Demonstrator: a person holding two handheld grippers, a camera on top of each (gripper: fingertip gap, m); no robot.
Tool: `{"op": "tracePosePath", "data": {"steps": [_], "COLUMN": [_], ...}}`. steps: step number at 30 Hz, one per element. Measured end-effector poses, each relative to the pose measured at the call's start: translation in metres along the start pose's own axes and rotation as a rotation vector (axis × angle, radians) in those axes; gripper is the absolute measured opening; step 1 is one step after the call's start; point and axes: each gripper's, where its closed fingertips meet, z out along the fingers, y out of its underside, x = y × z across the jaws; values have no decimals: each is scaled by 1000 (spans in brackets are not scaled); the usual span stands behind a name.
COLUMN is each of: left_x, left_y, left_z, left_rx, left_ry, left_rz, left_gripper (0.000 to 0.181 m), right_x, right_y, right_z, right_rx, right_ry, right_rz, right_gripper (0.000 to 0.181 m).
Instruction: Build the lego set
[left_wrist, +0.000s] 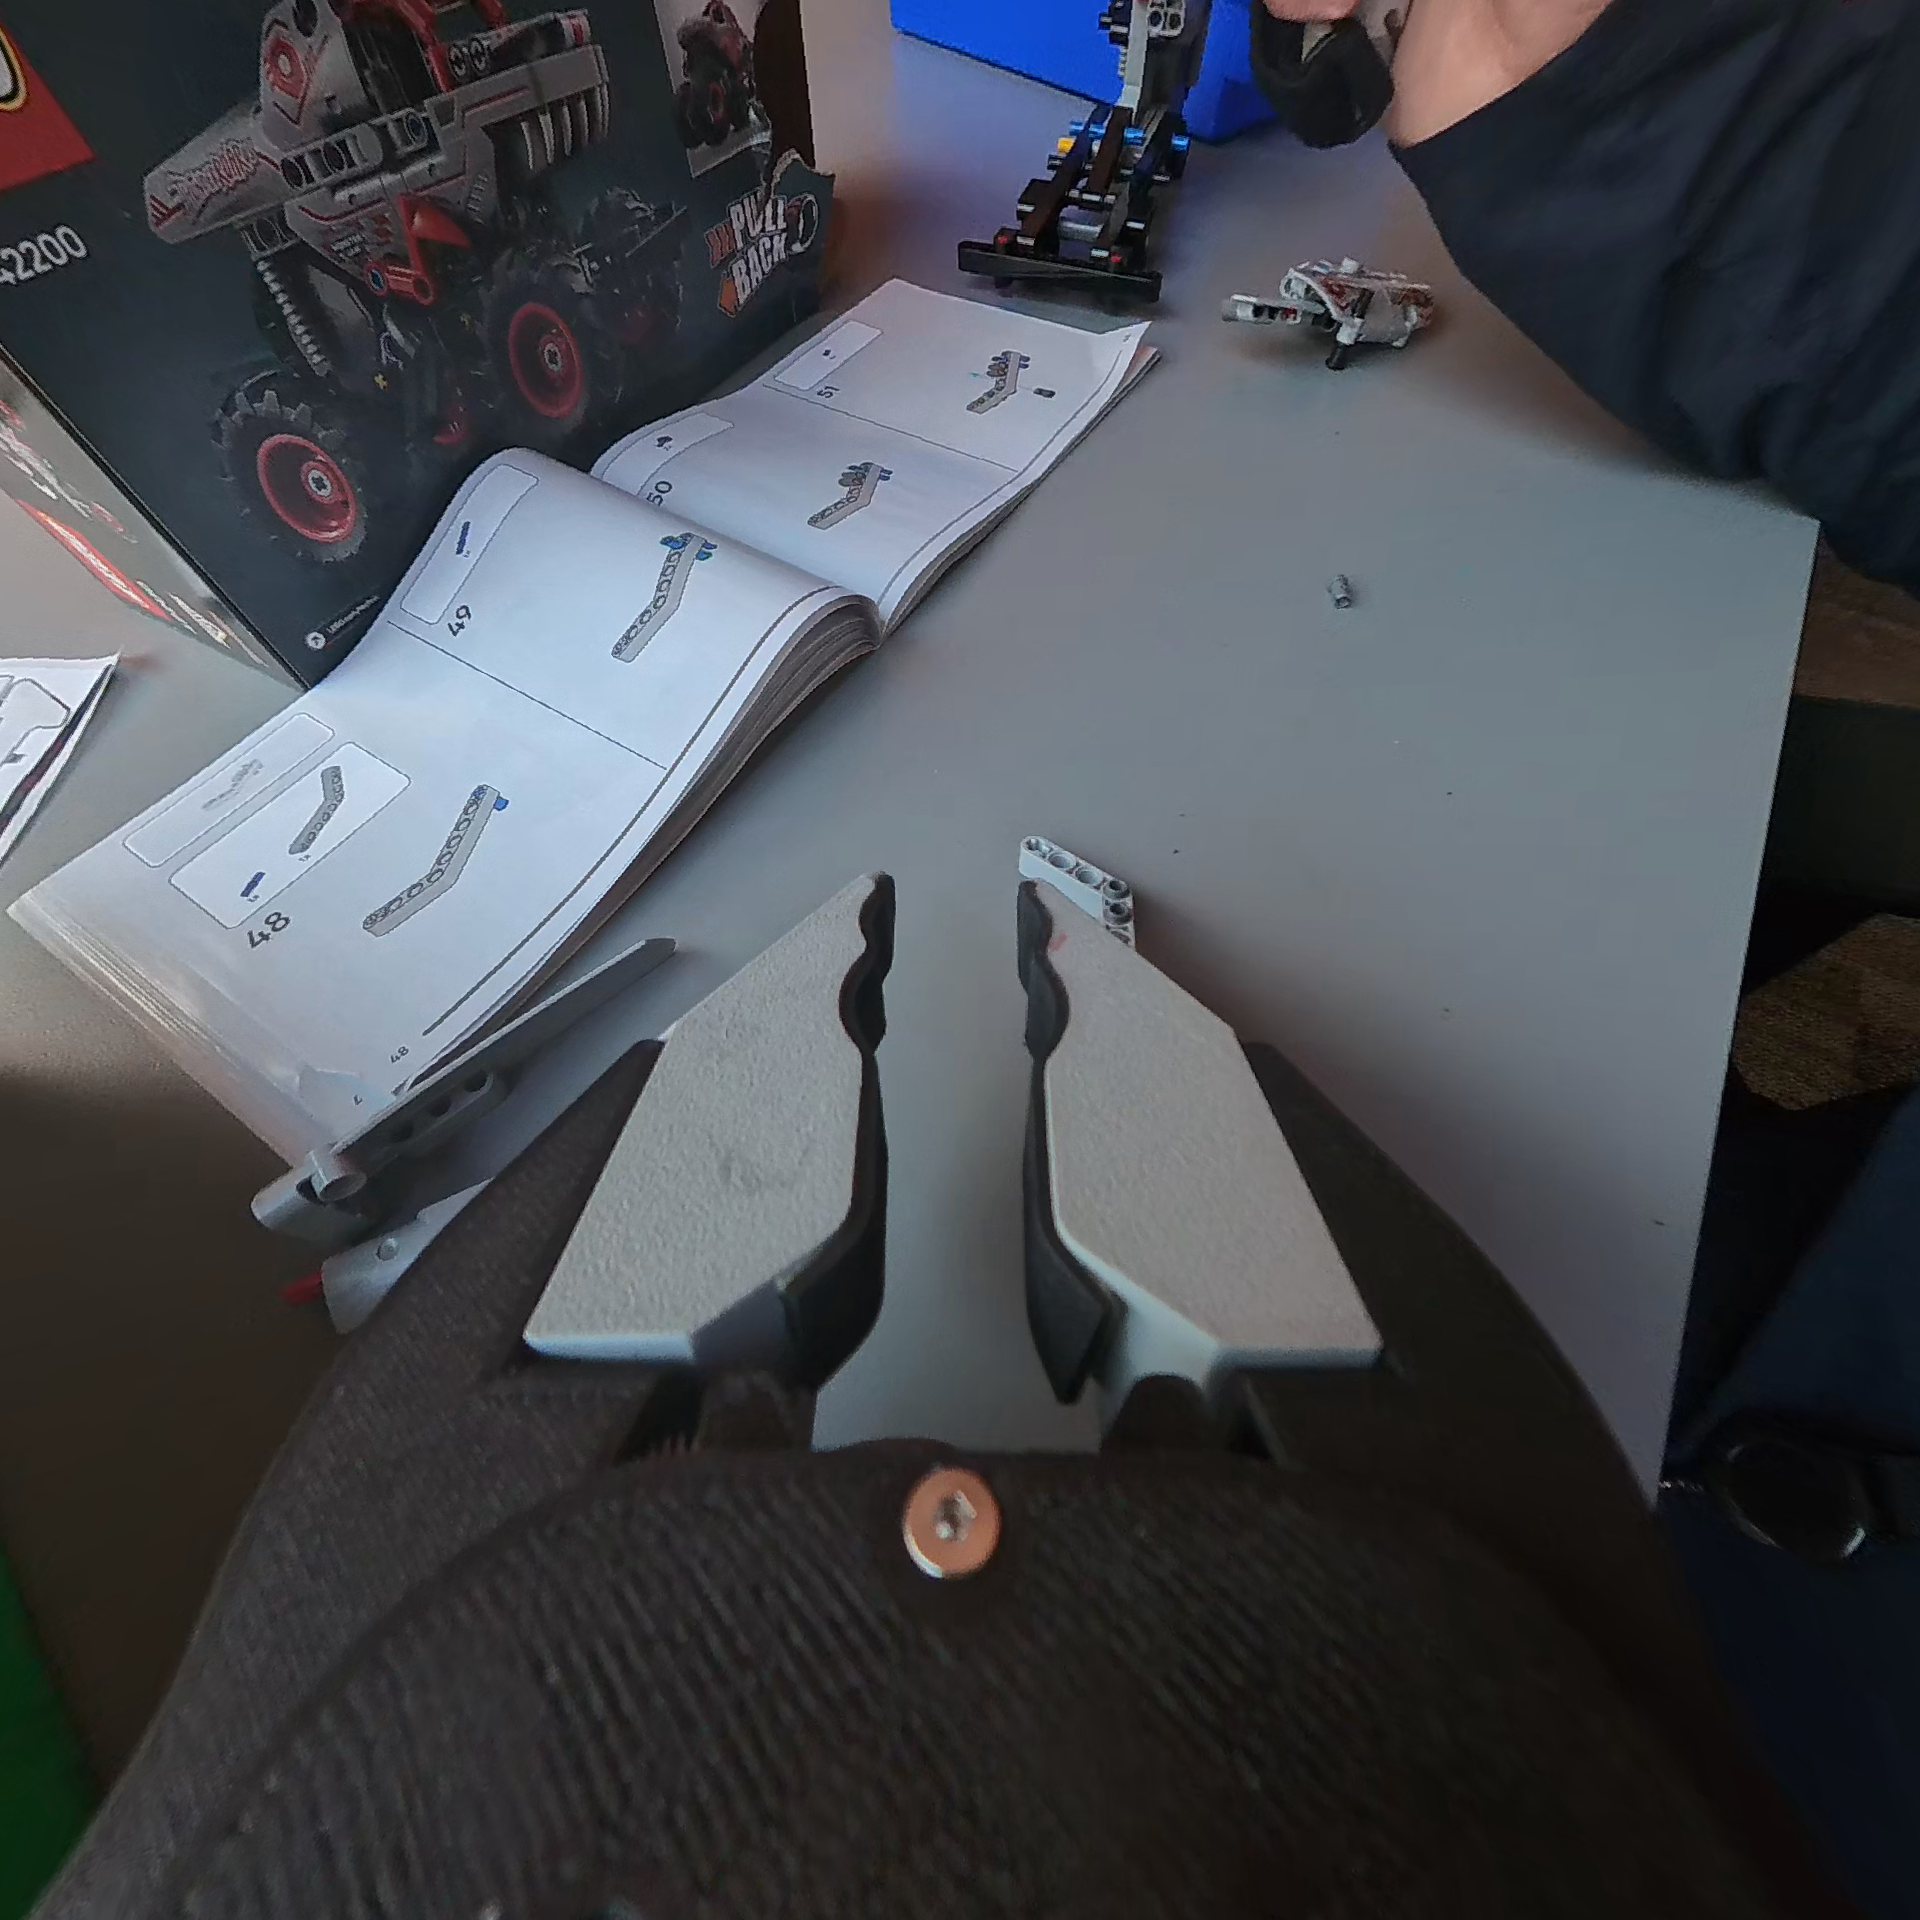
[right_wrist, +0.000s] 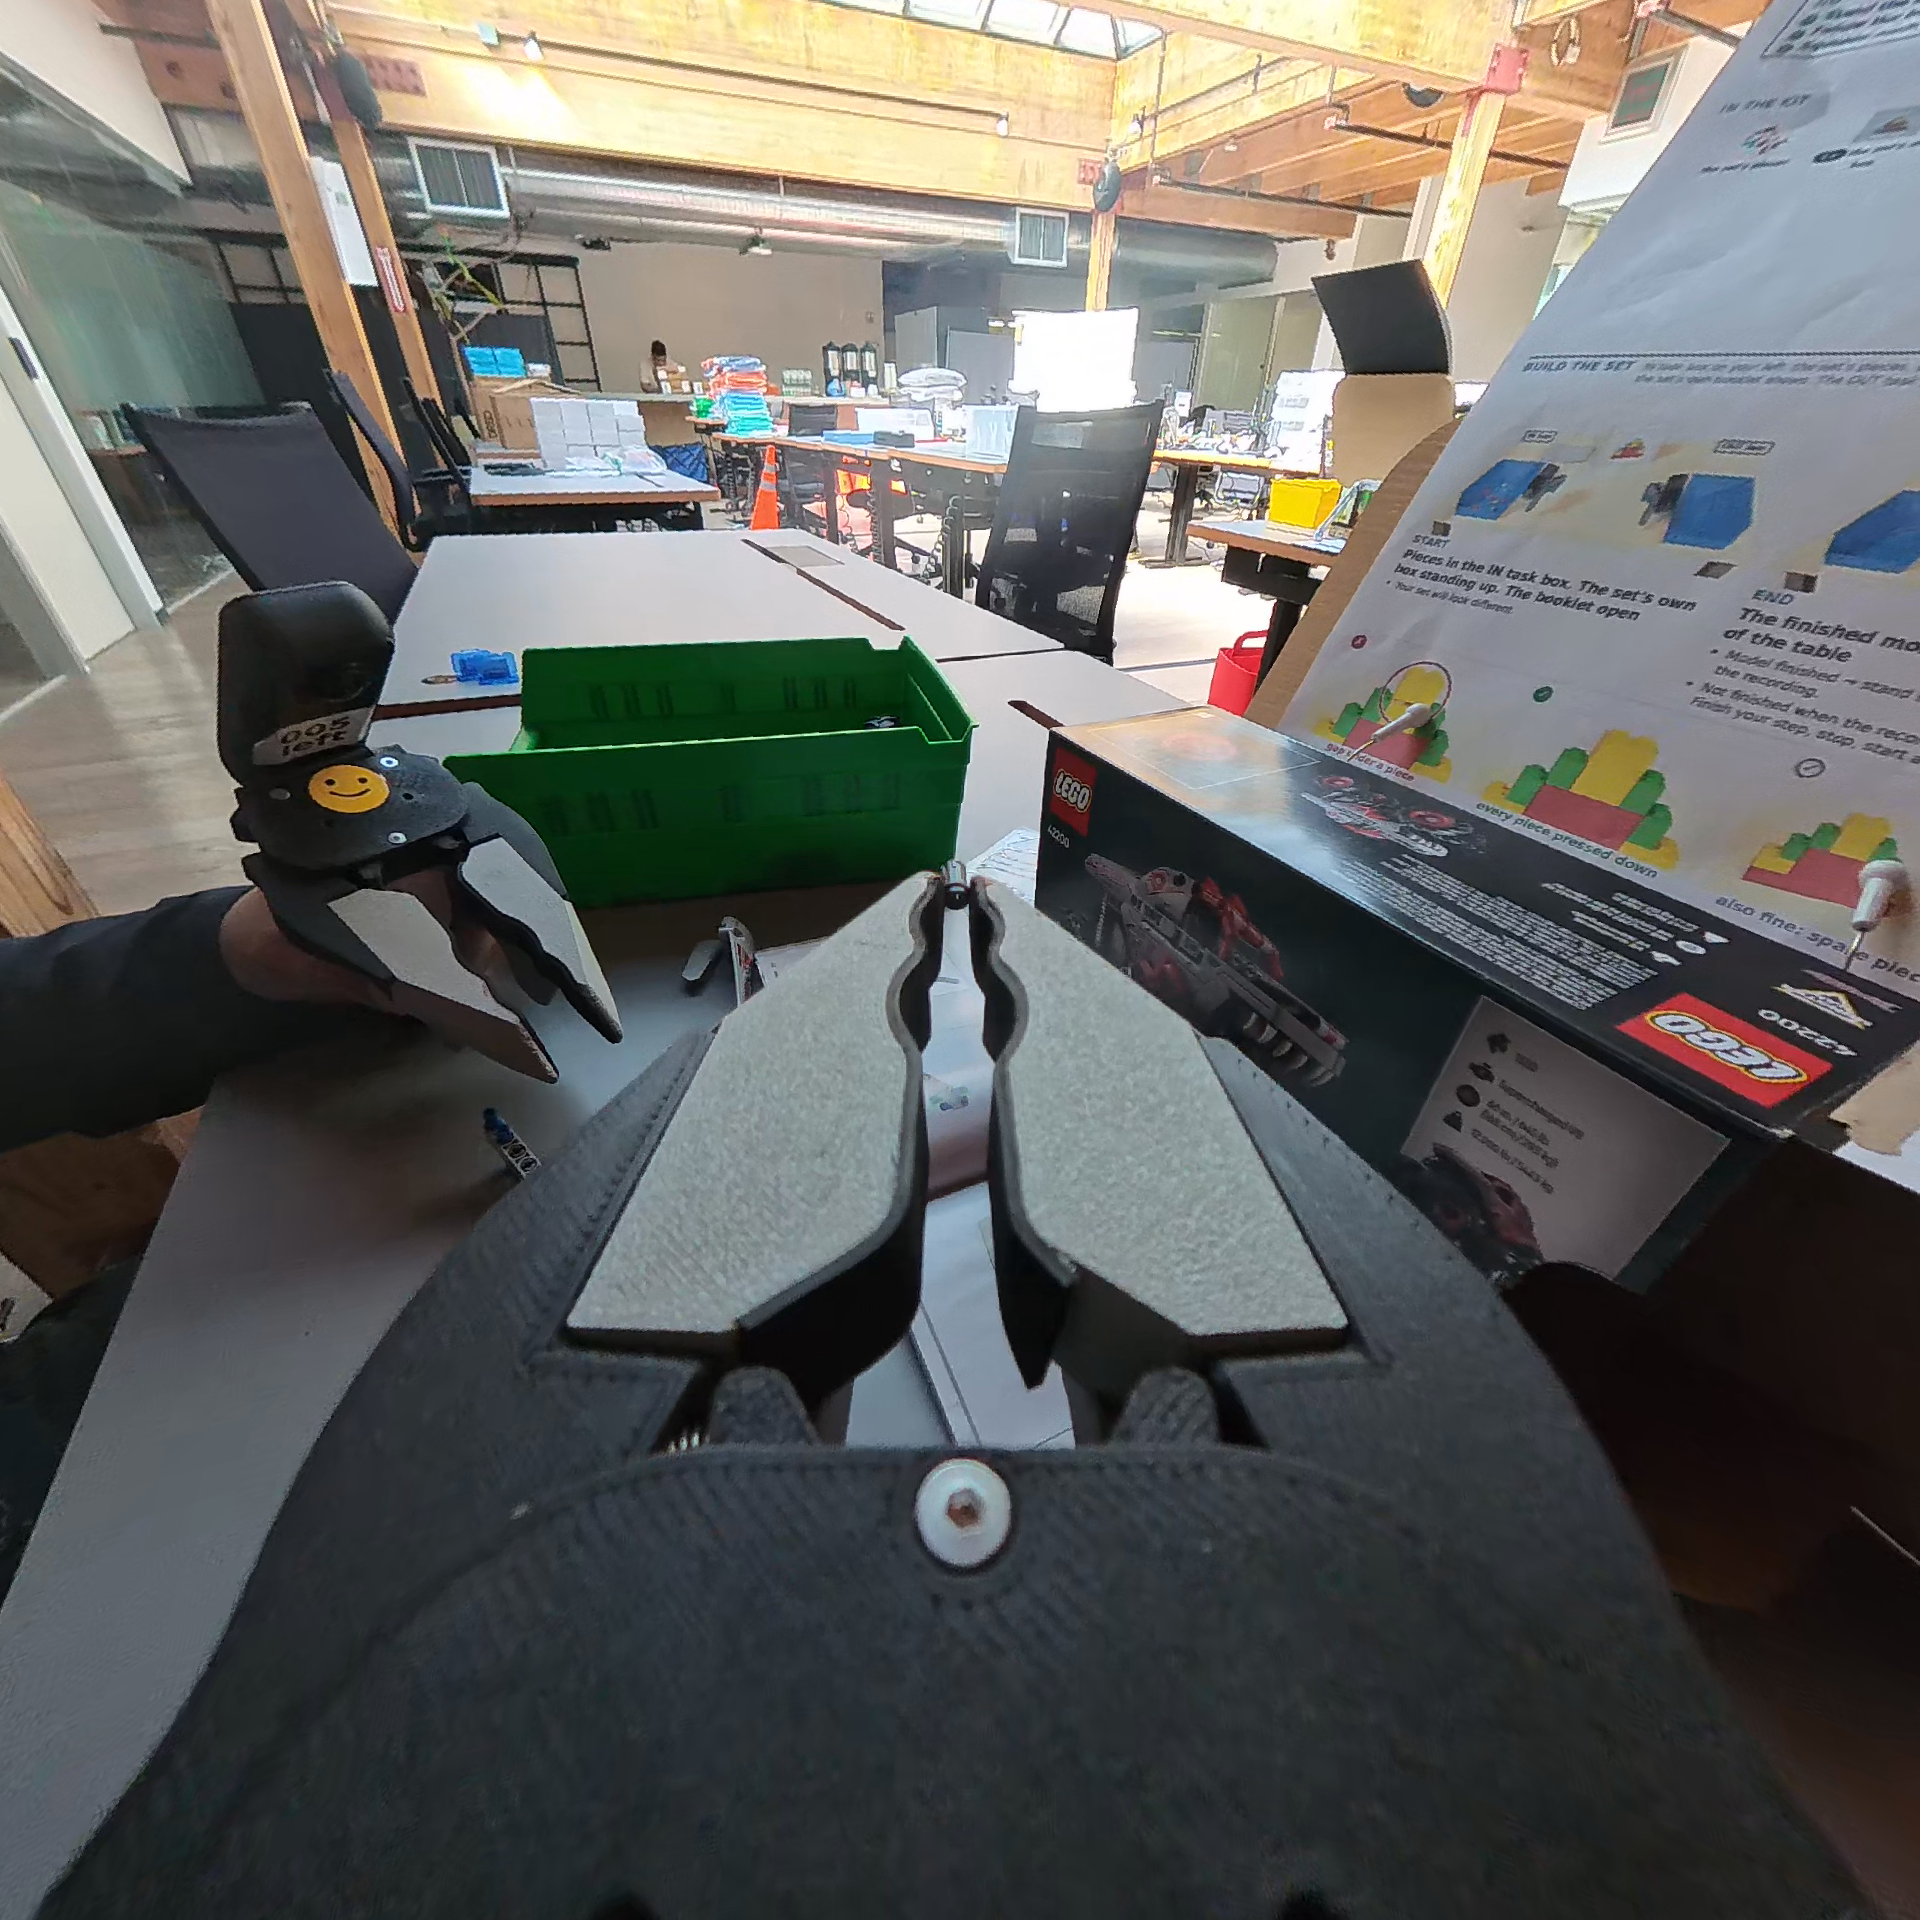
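Right hand-held gripper (right_wrist: 957, 896), w/ rough grey fingers and wavy black rubber pads, is clenched on a tiny dark pin (right_wrist: 953, 879) at its tips, held up in front of the set's box (right_wrist: 1455, 966). Left hand-held gripper (left_wrist: 956, 894) is released, nothing held, poised low over the grey desk (left_wrist: 1351, 831), an angled light-grey holed beam (left_wrist: 1081, 883) just beside its tip. Step in hand is judged a pin-into-beam fit, per the open booklet (left_wrist: 582, 665). Next move prob. needs the beam gripped, then pin and hole lined up. Part-built frame (left_wrist: 1091, 177) stands farther back.

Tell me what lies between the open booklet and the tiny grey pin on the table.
Nothing: in the left wrist view, only bare grey table separates the booklet from the small grey pin.
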Motion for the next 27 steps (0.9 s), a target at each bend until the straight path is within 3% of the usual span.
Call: {"op": "tracePosePath", "data": {"steps": [13,18,23,25,27], "left_x": [3,27,33,36,38], "left_y": [-1,1,19,26,33], "left_z": [-1,-10,-7,-3,1], "left_rx": [9,16,-112,-159,-209], "left_ry": [20,235,284,267,245], "left_rz": [11,-66,-55,-15,39], "left_gripper": [21,25,32,26,9], "right_x": [-4,-3,-5,-5,-5], "right_y": [7,6,7,6,5], "right_z": [5,4,4,3,2], "right_rx": [-47,-38,-45,-40,-36], "right_ry": [8,6,1,1,0], "right_rz": [-52,-43,-49,-51,-48], "right_gripper": [1,1,1,1,1]}}
